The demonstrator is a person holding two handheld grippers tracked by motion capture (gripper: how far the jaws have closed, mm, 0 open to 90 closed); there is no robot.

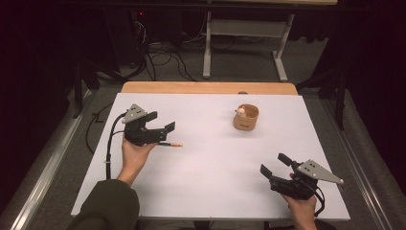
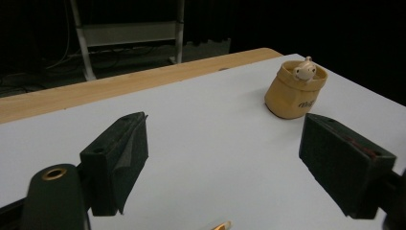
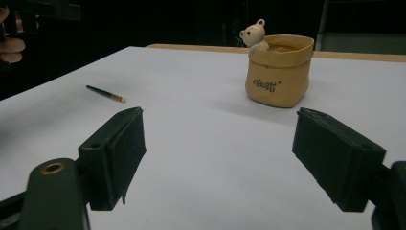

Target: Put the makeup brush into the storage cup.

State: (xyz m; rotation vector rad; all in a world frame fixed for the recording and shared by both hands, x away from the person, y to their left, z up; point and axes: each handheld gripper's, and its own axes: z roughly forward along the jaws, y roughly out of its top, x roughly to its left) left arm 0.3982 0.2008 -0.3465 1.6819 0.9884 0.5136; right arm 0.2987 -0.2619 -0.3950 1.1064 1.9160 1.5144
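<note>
Since the pencil (image 1: pixel 170 143) lies flat on the white worktop (image 1: pixel 210 163) just under and beside the left claw (image 1: pixel 163 128), at the left of the high view, it looks like the thing about to be picked up, and the yellow pot (image 1: pixel 246 118) with its small bear figure, standing upright toward the upper right of centre, is probably where it belongs; that is a judgement from the layout. The left claw hangs low over the pencil with its jaws spread wide and nothing between them; in the left gripper view the pencil's tip (image 2: pixel 221 225) shows at the bottom edge, below the gap, with the pot (image 2: pixel 295 91) in the upper right. The person's left hand (image 1: pixel 135 152) grips the tool from beneath, forearm coming in from the lower left, the claw pointing right across the worktop. The right claw (image 1: pixel 274 164) rests at the lower right, well apart from both things, jaws also wide and empty, aimed up and left; its own view shows the pot (image 3: pixel 278 72) ahead and the pencil (image 3: pixel 105 93) far off at the left.
</note>
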